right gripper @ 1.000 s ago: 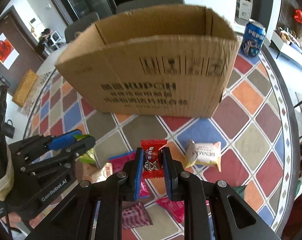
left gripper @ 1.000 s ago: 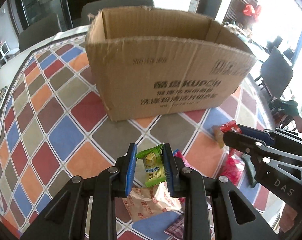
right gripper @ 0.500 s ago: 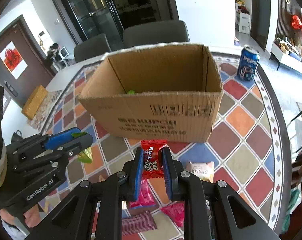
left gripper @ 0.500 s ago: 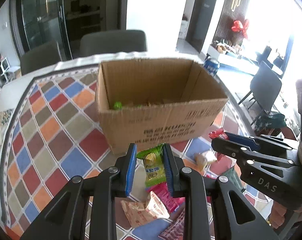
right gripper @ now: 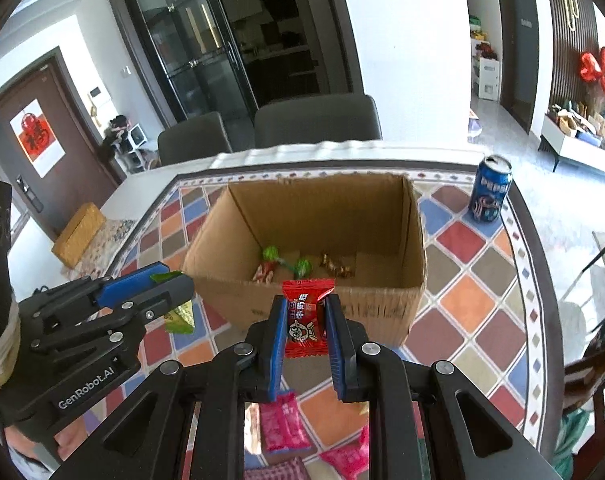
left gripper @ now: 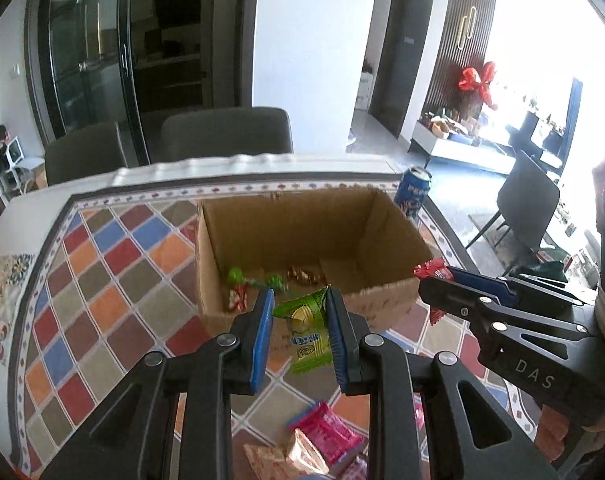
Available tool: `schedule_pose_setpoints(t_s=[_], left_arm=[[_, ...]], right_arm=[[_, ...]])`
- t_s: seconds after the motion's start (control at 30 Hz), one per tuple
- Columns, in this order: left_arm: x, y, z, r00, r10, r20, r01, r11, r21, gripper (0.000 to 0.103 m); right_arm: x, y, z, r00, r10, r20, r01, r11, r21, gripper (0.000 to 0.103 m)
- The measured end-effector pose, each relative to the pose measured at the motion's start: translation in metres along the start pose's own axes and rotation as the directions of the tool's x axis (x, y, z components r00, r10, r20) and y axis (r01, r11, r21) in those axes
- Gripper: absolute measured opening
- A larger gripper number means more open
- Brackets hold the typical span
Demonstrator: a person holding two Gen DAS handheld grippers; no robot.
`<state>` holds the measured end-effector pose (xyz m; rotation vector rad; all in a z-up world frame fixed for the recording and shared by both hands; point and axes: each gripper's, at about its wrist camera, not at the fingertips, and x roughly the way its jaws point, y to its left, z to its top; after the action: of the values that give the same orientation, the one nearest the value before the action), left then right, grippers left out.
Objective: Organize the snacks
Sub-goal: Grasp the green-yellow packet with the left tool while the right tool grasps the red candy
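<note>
Your left gripper (left gripper: 298, 332) is clamped on a green snack packet (left gripper: 305, 332), held in the air just in front of the near wall of the open cardboard box (left gripper: 386, 300). Your right gripper (right gripper: 304, 330) is clamped on a red snack packet (right gripper: 305, 322), also held up before that near wall, beside the left one. Inside the box (right gripper: 416, 240) you already have two green wrapped candies (right gripper: 286, 260), a small red and white one (right gripper: 263, 272) and some brown and gold ones (right gripper: 336, 263) lying on the bottom. Below your grippers, pink packets (right gripper: 280, 426) and a beige packet (left gripper: 280, 458) lie loose on the tablecloth (left gripper: 114, 280) with its coloured diamond pattern. A blue drink can (right gripper: 489, 192) stands upright on the cloth, behind and to the right of the box. Grey chairs (right gripper: 316, 124) stand at the far edge of the table
</note>
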<state>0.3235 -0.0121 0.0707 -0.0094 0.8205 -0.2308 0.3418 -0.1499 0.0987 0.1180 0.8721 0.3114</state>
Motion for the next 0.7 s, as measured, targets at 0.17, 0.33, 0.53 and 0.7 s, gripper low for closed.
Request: schedule_pose_setpoints(t_s=[0.17,0.33,0.53,0.7], left_arm=[[0.005,0.003,0.013,1.0,0.0,0.024,-0.001,1.0,0.008,0.027],[0.018,0.007,0.024,1.0,-0.008,0.024,0.008,1.0,0.013,0.027],[0.037,0.013,0.034,1.0,-0.012,0.01,0.012,1.0,0.007,0.027],[0.05,0.018,0.044,1.0,0.009,-0.002,-0.009,1.0,-0.01,0.03]], right_arm=[[0.0,0.0,0.014,1.0,-0.002,0.024,0.002,1.0,-0.01,0.02],[0.006,-0.001,0.026,0.999,-0.007,0.04,0.008,1.0,-0.022,0.02],[0.022,-0.005,0.038,0.999,-0.011,0.033,0.011,1.0,-0.013,0.02],[0.034,-0.009,0.046,1.0,-0.02,0.021,0.02,1.0,-0.008,0.02]])
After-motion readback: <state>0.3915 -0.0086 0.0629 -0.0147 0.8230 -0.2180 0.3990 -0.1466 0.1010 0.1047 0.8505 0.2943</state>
